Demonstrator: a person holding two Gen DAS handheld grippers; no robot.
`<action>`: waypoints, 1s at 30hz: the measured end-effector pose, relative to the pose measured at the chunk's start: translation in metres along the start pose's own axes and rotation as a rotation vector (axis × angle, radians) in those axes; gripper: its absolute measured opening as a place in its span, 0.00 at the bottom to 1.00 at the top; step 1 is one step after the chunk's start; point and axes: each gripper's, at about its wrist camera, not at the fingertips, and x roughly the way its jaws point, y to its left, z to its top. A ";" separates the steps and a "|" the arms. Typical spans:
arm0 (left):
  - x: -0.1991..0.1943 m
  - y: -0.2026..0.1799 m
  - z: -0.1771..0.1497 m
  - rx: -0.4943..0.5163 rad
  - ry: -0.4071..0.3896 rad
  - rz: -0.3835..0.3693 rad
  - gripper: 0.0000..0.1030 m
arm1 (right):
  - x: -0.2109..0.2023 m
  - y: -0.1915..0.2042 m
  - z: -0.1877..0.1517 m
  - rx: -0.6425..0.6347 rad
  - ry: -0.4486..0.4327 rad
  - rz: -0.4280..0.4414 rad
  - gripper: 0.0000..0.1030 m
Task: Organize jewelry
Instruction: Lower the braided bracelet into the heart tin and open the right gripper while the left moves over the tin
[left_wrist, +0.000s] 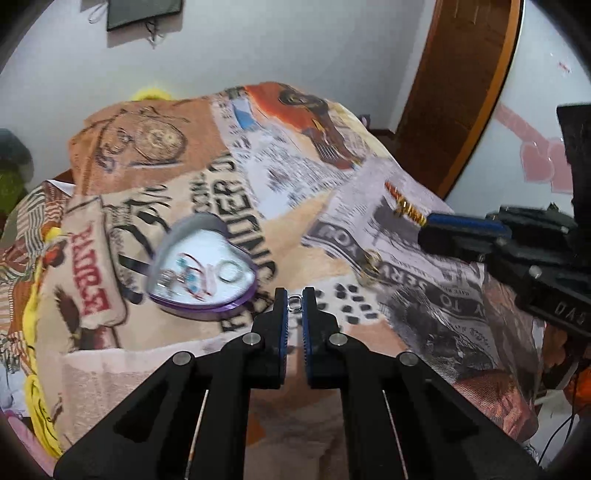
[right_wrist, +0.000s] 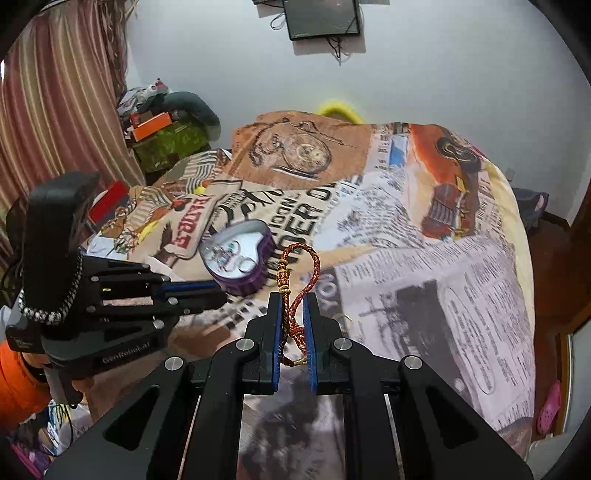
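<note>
Left wrist: gold ring (left_wrist: 370, 263) on blanket (left_wrist: 258, 177) beside heart-shaped box (left_wrist: 207, 267).

Pale wall (right_wrist: 424, 66), striped curtain (right_wrist: 55, 103), perhaps a wooden door (left_wrist: 461, 92).

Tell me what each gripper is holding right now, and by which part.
Left gripper pinches a small silver ring at its fingertips. Right gripper clamps a red braided bracelet by its doubled cords, loop above.

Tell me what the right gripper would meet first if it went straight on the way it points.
Probably the printed blanket, just right of the purple heart-shaped box. The right gripper, shut on a red braided cord, points downward at it; depth is unclear.
</note>
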 end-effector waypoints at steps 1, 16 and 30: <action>-0.005 0.005 0.002 -0.005 -0.016 0.005 0.06 | 0.003 0.005 0.003 -0.002 -0.003 0.006 0.10; -0.022 0.065 0.013 -0.058 -0.099 0.069 0.06 | 0.052 0.041 0.041 -0.035 0.002 0.075 0.10; 0.007 0.097 0.014 -0.089 -0.077 0.069 0.06 | 0.102 0.040 0.062 -0.023 0.082 0.128 0.10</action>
